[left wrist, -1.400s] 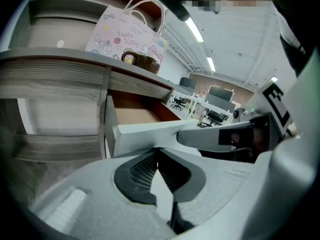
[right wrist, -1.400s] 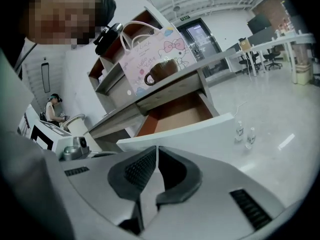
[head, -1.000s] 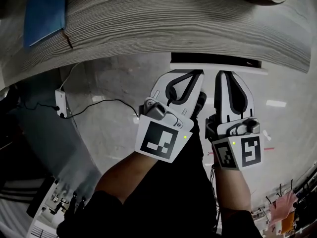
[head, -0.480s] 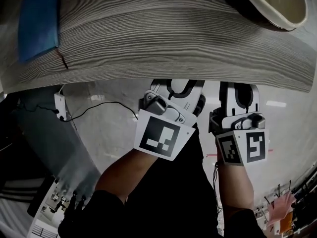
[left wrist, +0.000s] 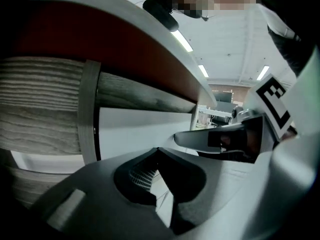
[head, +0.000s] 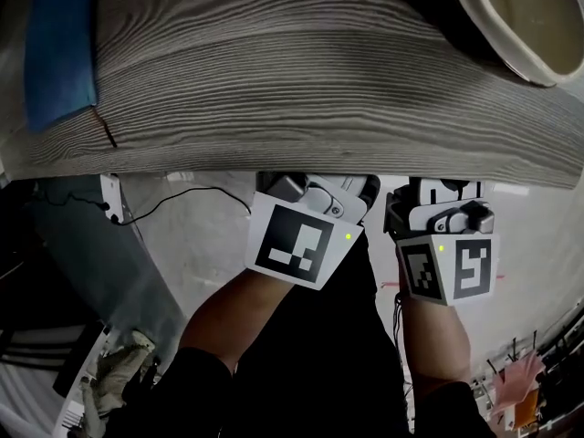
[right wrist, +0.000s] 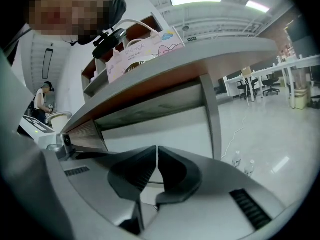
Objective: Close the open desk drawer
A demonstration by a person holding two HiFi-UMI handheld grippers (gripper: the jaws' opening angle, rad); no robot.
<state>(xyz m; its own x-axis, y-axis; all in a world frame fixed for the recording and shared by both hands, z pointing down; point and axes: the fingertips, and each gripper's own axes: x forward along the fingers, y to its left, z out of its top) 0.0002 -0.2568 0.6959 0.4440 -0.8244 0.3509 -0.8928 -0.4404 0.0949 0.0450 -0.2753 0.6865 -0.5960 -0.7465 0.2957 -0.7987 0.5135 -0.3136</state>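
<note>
The white front of the drawer sits under the wood-grain desk top, filling the middle of both gripper views. In the head view the drawer is out of sight beneath the desk's front edge. A second ago its white upper rim stood out past that edge at the upper middle of the frame; half a second ago it had already gone from view.

The left gripper and the right gripper both point at the white front. Each has its jaws pressed together with nothing between them. Whether the tips touch the panel cannot be told.

In the head view the two tools have moved up the frame. Their jaws, plain a second ago, are now tucked under the desk edge. Only the rear bodies show, with the left marker cube and the right marker cube side by side at centre.

On the desk top, a blue sheet lies at the upper left and a pale bowl at the upper right, both lower in the frame than before. A dark cable trails across the grey floor at the left.
</note>
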